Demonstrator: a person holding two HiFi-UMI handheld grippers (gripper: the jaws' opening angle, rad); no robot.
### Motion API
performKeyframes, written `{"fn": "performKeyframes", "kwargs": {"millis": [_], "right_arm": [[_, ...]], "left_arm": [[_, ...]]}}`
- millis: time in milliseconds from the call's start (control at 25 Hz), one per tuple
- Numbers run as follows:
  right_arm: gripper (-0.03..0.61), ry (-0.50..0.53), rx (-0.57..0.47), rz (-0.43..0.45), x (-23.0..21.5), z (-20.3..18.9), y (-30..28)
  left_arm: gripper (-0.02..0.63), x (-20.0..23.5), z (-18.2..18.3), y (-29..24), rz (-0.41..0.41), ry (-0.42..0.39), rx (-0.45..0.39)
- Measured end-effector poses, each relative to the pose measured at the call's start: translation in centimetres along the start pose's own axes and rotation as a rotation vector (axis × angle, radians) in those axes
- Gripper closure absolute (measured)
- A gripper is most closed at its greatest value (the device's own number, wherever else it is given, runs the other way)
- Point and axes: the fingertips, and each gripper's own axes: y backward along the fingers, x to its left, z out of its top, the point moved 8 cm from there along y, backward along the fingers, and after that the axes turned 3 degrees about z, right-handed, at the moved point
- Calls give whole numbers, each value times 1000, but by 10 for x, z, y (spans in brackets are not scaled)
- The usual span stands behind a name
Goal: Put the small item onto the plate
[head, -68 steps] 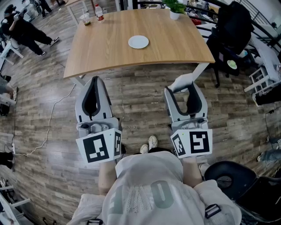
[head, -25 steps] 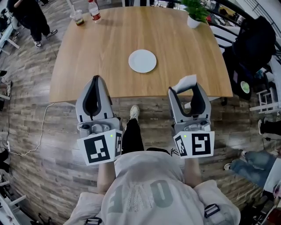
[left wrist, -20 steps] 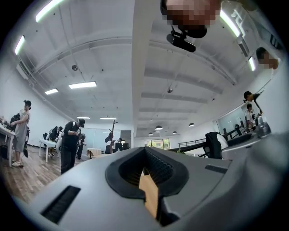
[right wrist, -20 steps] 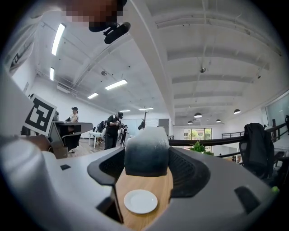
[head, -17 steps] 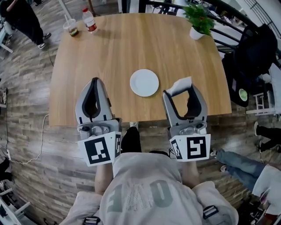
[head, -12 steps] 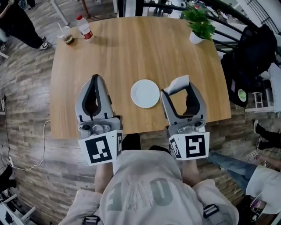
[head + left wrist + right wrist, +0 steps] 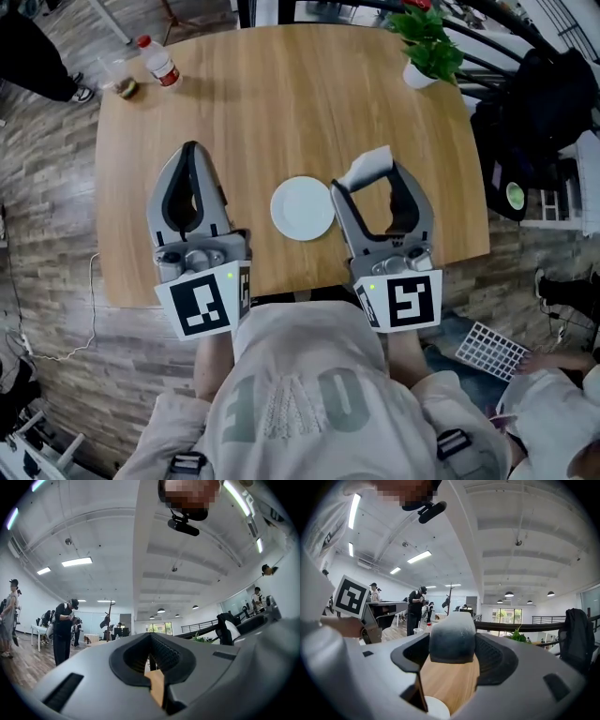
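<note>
Firstly, the containers. One white plate (image 7: 303, 208) lies on the wooden table (image 7: 281, 103), close to its near edge, and its whole white face is in view. One clear cup (image 7: 121, 79) stands at the far left corner with a little dark rest at its bottom. One bottle (image 7: 157, 60) with a red cap stands just right of the cup. One white pot (image 7: 419, 75) at the far right corner holds a green plant.

The person holds two grippers, one on each side of the plate. The left gripper (image 7: 190, 155) is to the left of the plate and apart from it. Its jaws are closed tip to tip, and the left gripper view shows only bare wood through the loop between them. The right gripper (image 7: 370, 183) is just beside the plate's right rim. Its jaws are clamped on the one small item (image 7: 368, 164), a pale soft-looking block that is white on top and grey lower down. The item is up in the jaw tips, over the wood just to the right of the plate and slightly farther, not yet on the plate. In the right gripper view a sliver of the plate shows low between the jaws, nearer than the item.

The rear parts of both grippers hang over the near table edge. The far half of the table is open wood between the two corners. To the right of the table, off its edge, stands a dark chair (image 7: 525, 112) with black things on it.
</note>
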Motion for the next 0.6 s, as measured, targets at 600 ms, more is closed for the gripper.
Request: {"fn": "performKeyframes", "kwargs": {"millis": [600], "right_arm": [[268,22,149,174,-6,-38,-28]], "left_arm": [[604,-25,-16,-9,17,-85,37]]}}
